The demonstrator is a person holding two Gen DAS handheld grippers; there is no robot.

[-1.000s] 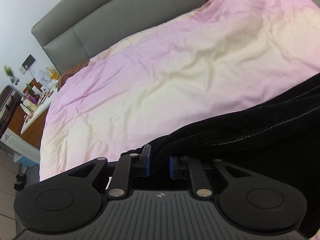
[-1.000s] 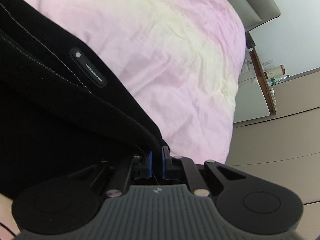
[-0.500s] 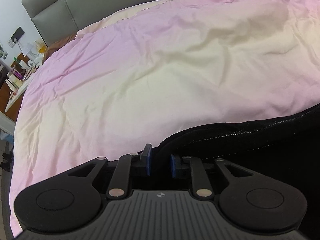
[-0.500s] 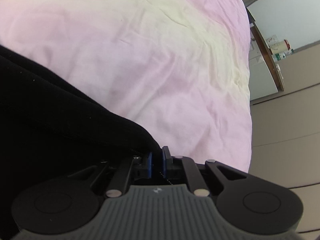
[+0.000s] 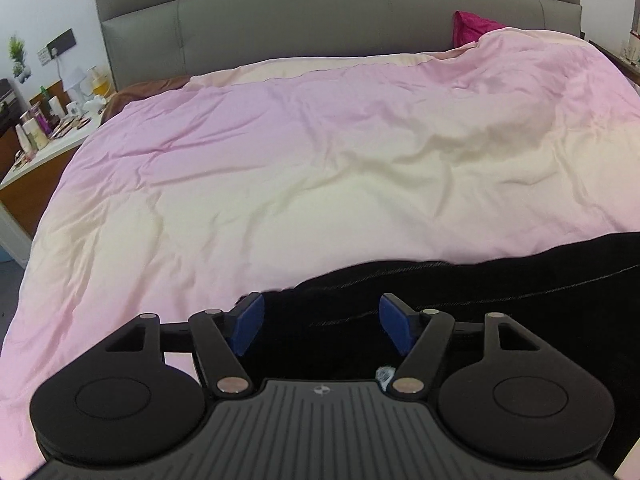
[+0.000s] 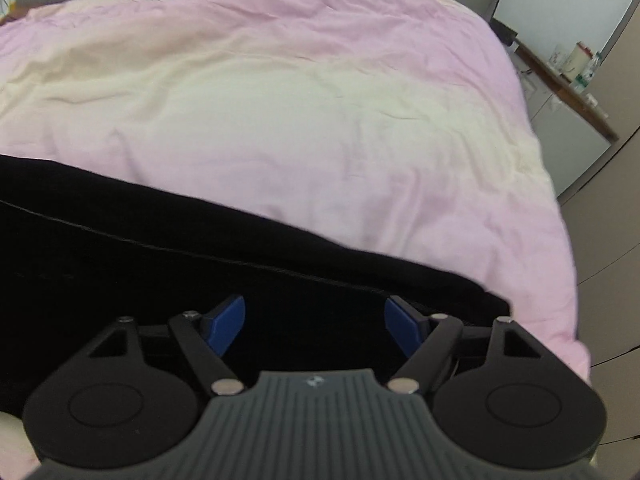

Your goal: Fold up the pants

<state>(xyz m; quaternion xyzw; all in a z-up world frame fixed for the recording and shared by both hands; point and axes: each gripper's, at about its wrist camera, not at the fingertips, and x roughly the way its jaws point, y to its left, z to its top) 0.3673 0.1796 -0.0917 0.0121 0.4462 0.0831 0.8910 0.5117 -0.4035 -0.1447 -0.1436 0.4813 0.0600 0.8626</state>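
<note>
A: Where are the pants [image 5: 500, 280]?

B: Flat on the bed [image 5: 320, 184], along its near edge; in the left wrist view the black cloth fills the frame from 3 to 6 o'clock; in the right wrist view it runs from 9 down to 5 o'clock, with a pale seam line across it.

A: And the left gripper [image 5: 322, 324]?

B: Its jaws have just been opening; the blue fingers [image 5: 248, 324] stand wide apart, released; the pants lie under the gap, neither pad pressing on them; the left finger sits at the cloth's end, where the pink quilt begins.

A: The right gripper [image 6: 314, 324]?

B: The same; its jaws have just been opening, fingers [image 6: 226, 324] spread and released, over black cloth; the cloth's corner lies just past the right finger at 4 o'clock.

A: Anything else around?

B: A grey headboard [image 5: 320, 20] at 12 o'clock in the left view, a magenta pillow [image 5: 472, 26] at 1; a worktop [image 5: 40, 148] crowded with bottles at 9; in the right view a shelf [image 6: 568, 80] with a jar at 2 o'clock.
</note>
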